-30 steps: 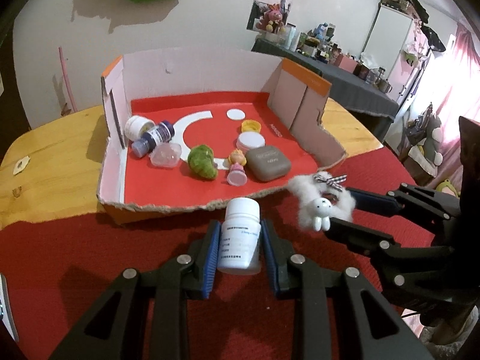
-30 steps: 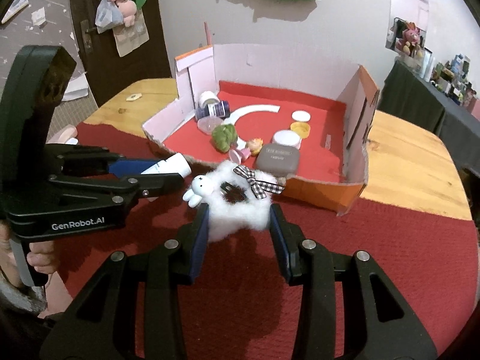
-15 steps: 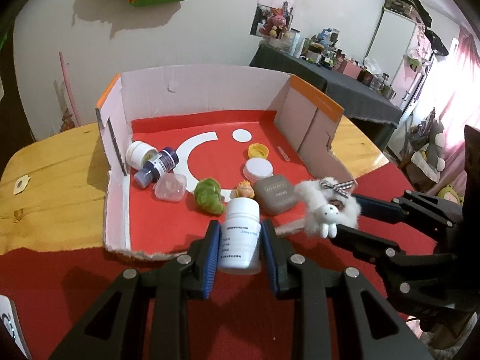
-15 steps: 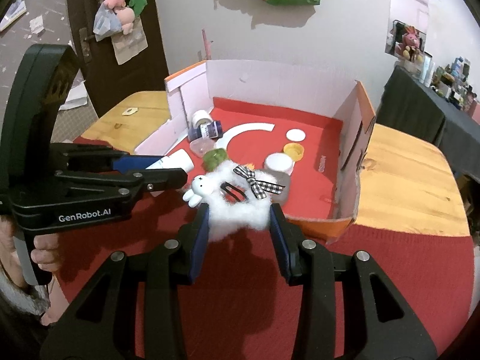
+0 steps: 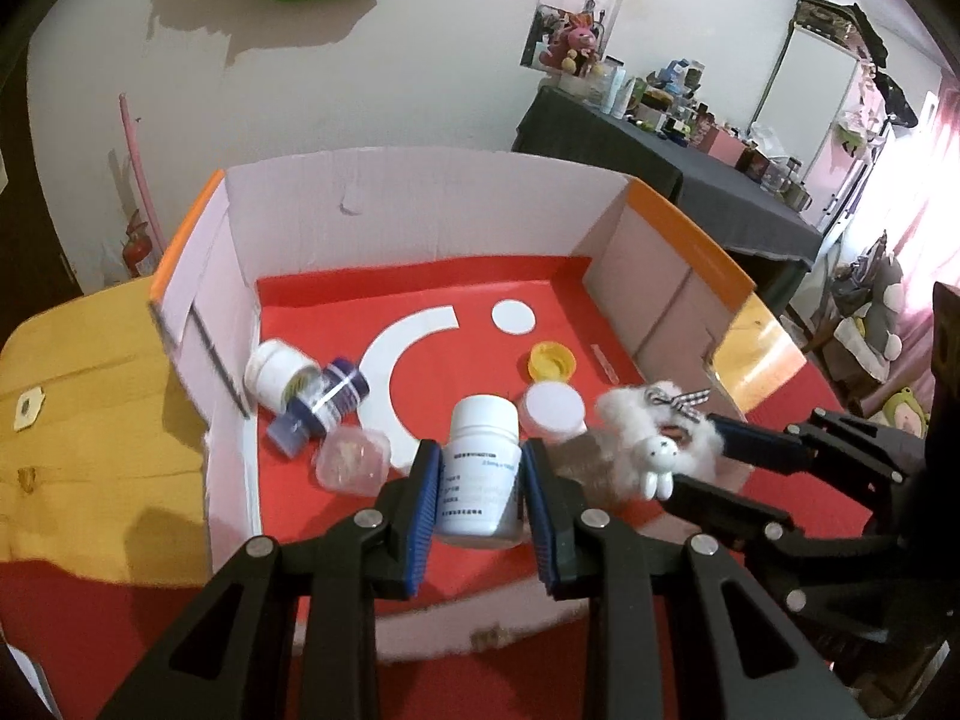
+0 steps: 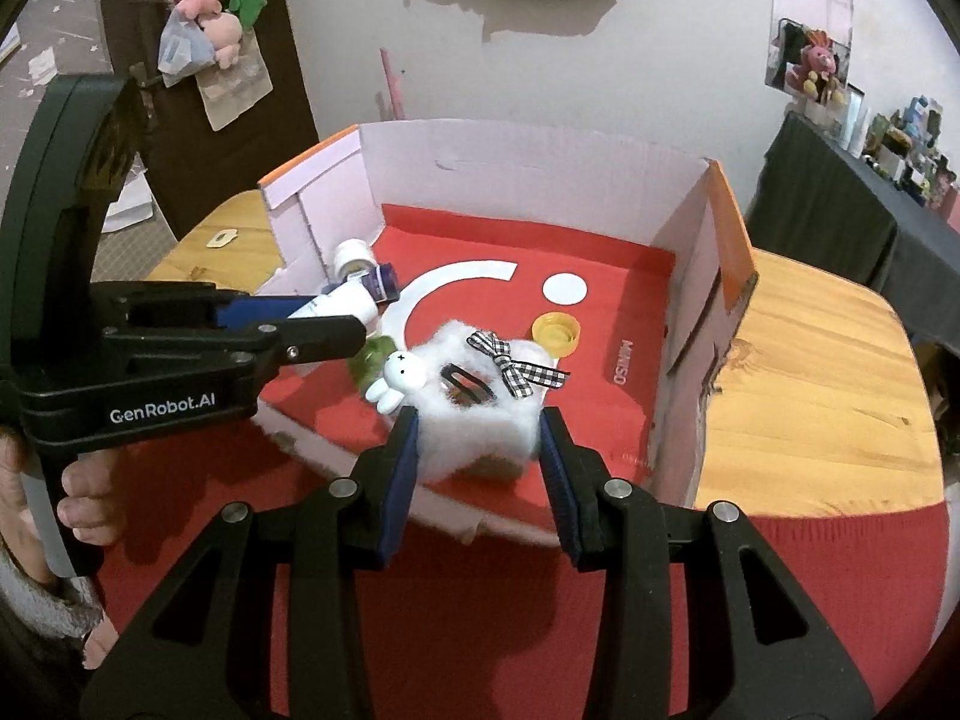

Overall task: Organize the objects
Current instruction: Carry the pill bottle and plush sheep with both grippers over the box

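Box open on top; near wall is a low torn lip, so entry from the near side is clear. Left, far and right walls stand tall and block side approach. Floor, far half: mostly bare red, only flat white print. Left near corner crowded: white jar, purple bottle and clear case bunched against the left wall. Centre-right: yellow cap and white lid just beside each other. Green toy near the front lip. Free lane runs between yellow cap and right wall. Both loaded grippers sit side by side over the near edge, close together.
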`<state>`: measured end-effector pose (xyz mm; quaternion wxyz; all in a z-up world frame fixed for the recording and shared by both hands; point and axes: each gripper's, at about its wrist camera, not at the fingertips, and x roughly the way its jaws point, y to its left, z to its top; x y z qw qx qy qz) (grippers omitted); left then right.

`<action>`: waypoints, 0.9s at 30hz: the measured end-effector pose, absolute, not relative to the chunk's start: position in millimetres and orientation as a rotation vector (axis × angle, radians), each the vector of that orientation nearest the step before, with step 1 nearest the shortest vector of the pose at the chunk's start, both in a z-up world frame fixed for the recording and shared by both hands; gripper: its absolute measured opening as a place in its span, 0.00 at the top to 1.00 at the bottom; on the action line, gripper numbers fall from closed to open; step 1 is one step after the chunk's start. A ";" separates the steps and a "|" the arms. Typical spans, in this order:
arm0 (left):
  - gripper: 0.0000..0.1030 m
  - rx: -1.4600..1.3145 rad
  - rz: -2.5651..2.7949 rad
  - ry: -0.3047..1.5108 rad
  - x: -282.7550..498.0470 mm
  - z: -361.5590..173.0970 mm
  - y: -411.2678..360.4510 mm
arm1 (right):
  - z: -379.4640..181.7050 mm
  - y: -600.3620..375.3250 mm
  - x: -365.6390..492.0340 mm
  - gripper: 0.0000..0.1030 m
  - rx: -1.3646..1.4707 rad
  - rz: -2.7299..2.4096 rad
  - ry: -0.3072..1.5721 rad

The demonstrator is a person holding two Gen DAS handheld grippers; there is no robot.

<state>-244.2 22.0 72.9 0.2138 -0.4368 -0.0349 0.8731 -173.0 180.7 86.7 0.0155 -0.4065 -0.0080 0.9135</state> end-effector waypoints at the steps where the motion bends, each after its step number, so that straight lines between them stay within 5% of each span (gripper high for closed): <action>1: 0.72 -1.216 2.422 -0.096 -247.0 72.5 22.8 | 86.6 181.8 -175.6 0.64 -1.267 2.839 -0.021; 27: 0.72 -1.403 2.394 -0.107 -327.0 41.0 26.4 | 76.1 209.3 -269.3 0.64 -1.378 2.699 0.040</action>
